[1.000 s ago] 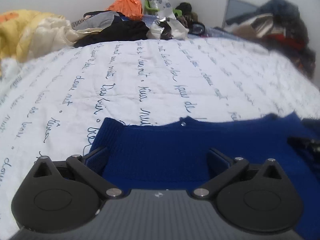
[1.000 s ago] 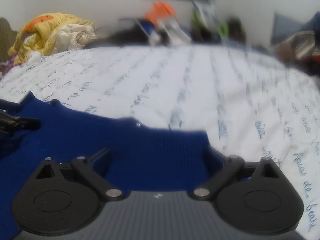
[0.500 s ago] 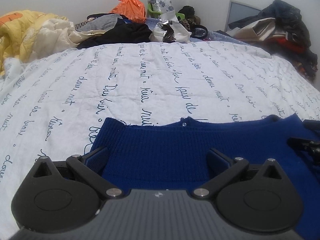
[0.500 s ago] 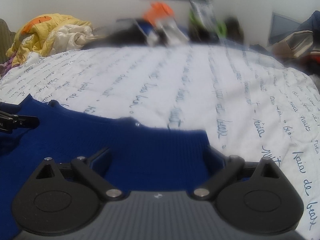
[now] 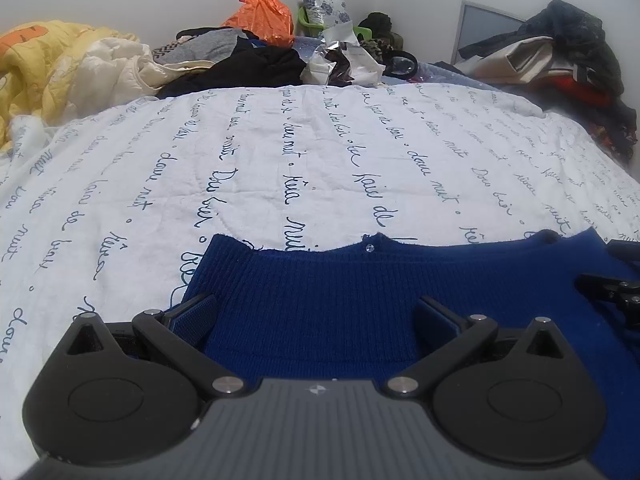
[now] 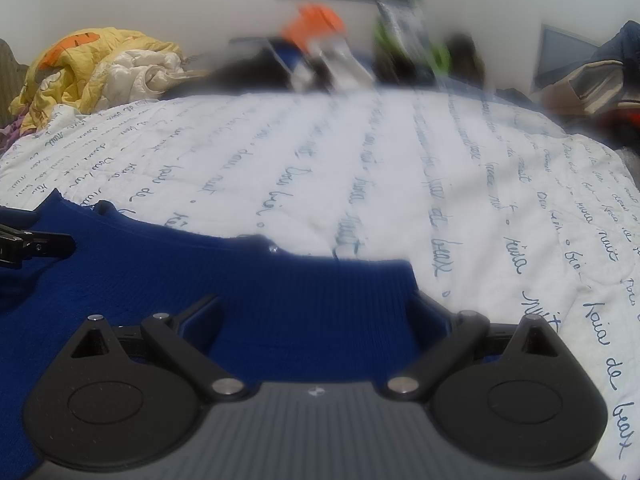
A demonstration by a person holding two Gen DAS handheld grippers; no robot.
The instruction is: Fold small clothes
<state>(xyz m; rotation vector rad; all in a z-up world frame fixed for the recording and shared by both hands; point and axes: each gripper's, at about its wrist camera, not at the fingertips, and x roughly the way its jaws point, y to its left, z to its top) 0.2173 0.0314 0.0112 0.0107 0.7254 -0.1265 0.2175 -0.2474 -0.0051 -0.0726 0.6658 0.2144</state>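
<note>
Lying flat on the white bedspread (image 5: 320, 152) with its dark handwriting print, the blue sweater (image 5: 320, 300) spreads under both of our tools. Our left gripper (image 5: 314, 312) sits over the sweater's left end with its jaws spread wide, clamped on nothing, and our right gripper (image 6: 316, 312) sits over the right end, jaws equally wide apart. Heaped clothes (image 5: 256, 62) and an orange bag (image 5: 262, 16) line the bed's far edge.

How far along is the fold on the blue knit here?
Done: the blue knit garment lies spread on the white quilt. In hand: left gripper and right gripper, both open, straddle its near edge. Left: gripping and folding; no completed fold shows.
</note>
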